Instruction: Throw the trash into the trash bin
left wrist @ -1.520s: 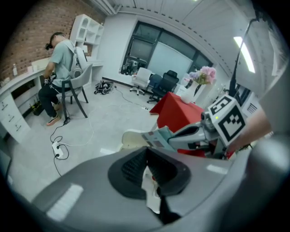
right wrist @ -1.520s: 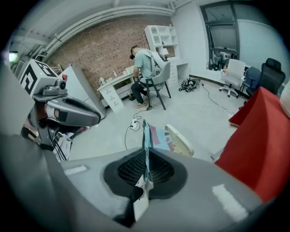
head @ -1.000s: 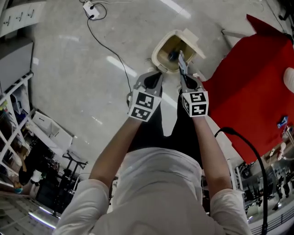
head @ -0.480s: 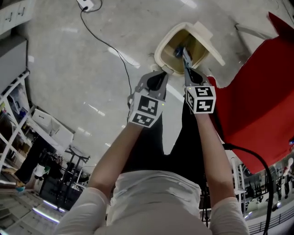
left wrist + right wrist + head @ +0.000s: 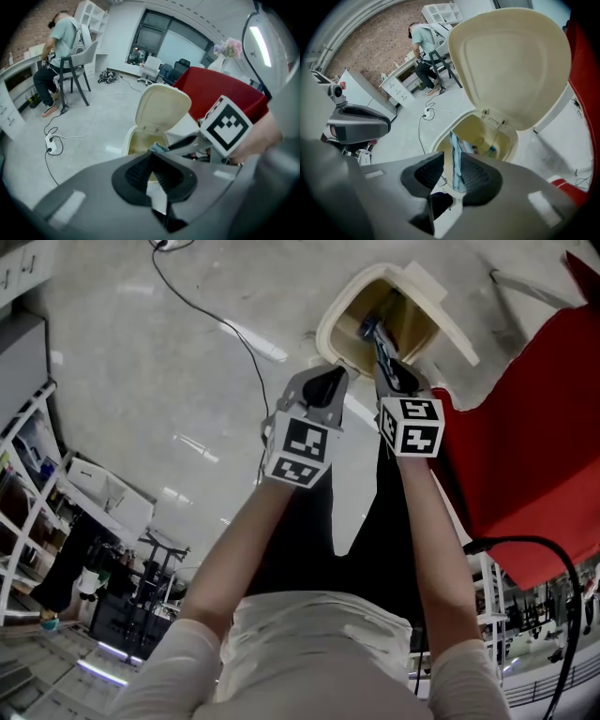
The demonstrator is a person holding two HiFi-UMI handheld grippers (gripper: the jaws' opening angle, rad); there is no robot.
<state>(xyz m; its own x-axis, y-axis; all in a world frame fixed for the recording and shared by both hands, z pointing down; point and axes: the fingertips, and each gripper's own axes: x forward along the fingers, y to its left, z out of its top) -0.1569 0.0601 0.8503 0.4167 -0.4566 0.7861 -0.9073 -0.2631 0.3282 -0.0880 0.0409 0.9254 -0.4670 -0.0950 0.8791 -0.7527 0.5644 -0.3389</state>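
We hold the left forearm [image 5: 234, 540] and right forearm [image 5: 427, 540] extended forward and down, side by side. The left tongs [image 5: 151, 156] point downward, jaws together and empty. The right tongs [image 5: 449, 157] point steeply down; their jaws have just been opening, and the trash [image 5: 456, 157] stands loose between them.

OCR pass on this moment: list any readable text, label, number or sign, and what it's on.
No readable text in any view.
Left marker cube and right marker cube: black-and-white square patterns only, no letters or digits.
Trash bin: plain cream, no label visible.
Packaging inside the bin: any print is too small to read.
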